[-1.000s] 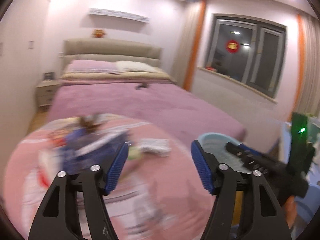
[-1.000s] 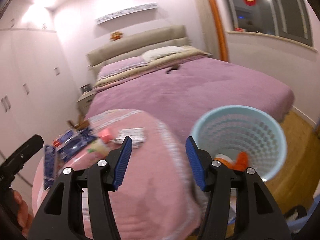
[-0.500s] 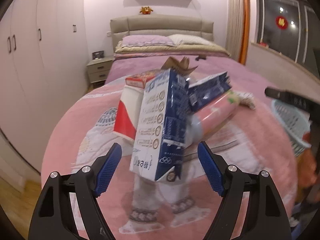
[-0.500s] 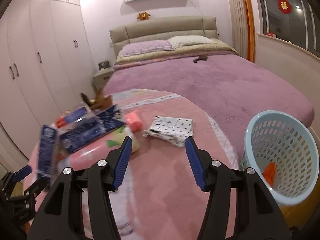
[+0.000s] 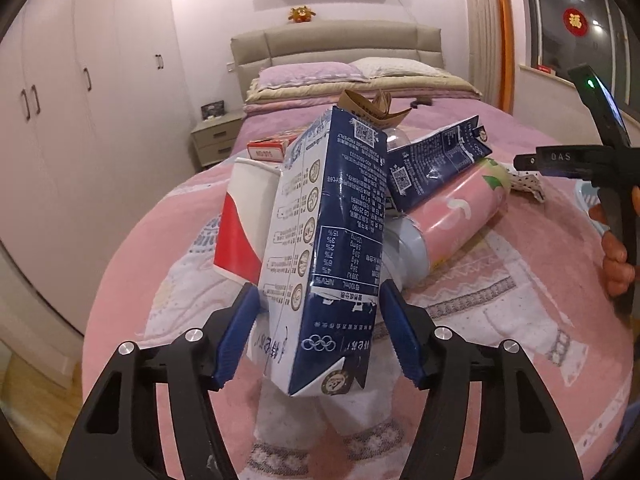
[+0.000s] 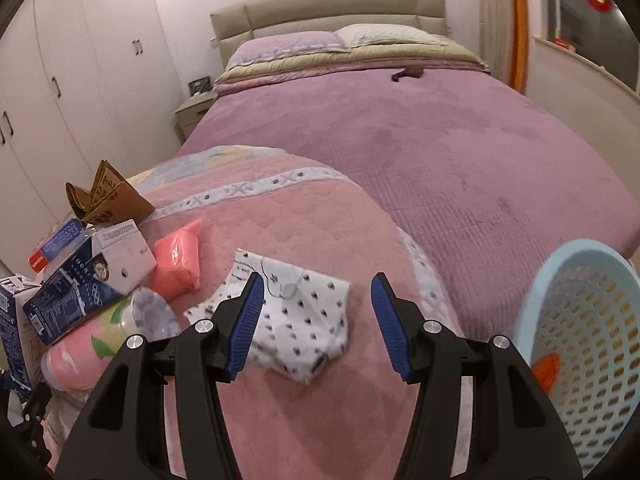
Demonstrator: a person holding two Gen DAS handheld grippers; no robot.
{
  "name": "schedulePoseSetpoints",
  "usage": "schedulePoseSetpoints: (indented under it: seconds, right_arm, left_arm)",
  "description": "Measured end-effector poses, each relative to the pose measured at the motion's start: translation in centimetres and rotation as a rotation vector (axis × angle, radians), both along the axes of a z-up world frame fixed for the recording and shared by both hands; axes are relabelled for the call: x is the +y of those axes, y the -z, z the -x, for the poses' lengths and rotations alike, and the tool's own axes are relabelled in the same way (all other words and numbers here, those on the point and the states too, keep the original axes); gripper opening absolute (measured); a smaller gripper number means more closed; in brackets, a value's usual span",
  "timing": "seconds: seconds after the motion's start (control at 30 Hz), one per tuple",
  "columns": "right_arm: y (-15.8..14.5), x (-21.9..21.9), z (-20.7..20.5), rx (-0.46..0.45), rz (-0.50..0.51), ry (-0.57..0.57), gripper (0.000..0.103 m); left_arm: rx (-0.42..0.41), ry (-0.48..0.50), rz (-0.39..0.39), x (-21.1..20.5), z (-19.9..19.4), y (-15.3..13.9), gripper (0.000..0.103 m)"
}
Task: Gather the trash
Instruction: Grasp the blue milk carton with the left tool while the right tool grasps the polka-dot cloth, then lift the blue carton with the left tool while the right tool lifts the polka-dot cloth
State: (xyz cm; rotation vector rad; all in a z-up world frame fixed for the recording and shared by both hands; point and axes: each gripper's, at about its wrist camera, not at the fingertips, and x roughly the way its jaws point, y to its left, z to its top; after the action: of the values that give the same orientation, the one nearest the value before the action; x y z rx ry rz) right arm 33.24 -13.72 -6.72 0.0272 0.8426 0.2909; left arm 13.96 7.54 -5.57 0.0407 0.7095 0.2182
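Left hand-held gripper [image 5: 320,332]: blue pads sit on either side of the tall blue-and-white milk carton [image 5: 324,248], touching or all but touching its lower sides (a firm pinch cannot be confirmed). The carton stands tilted, printed text upside down. Behind it lie a red-and-white paper cup [image 5: 240,224], a second blue carton [image 5: 436,164] resting on a pink bottle [image 5: 456,216], a small red-and-white box [image 5: 267,148] and a brown folded cardboard piece [image 5: 372,110].

Right hand-held gripper [image 6: 316,324]: pads spread wide, holding nothing, hovering over a white polka-dot wrapper [image 6: 296,312] that lies flat on the pink blanket [image 6: 320,236]. A pink packet [image 6: 178,264] lies just left of the wrapper, beside the carton pile.

The trash sits on that pink quilted blanket, at the foot of a bed with a purple cover [image 6: 460,152]. A light blue basket [image 6: 580,320] stands at the right edge with an orange scrap [image 6: 546,368] inside. White wardrobe [image 5: 80,120] along the left wall, nightstand [image 5: 216,140] by the beige headboard [image 5: 336,44], window [image 5: 576,28] on the right.
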Motion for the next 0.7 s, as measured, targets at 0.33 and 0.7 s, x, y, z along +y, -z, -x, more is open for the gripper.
schedulePoseSetpoints:
  seconds: [0.33, 0.7]
  right_arm:
    - [1.0, 2.5, 0.1, 0.04, 0.119, -0.112, 0.019]
    - [-1.1, 2.1, 8.2, -0.105, 0.098, -0.037, 0.002]
  left_arm:
    - [-0.048, 0.023, 0.058, 0.6, 1.1, -1.1, 0.037]
    - [-0.091, 0.06, 0.199, 1.5, 4.0, -2.2, 0.034]
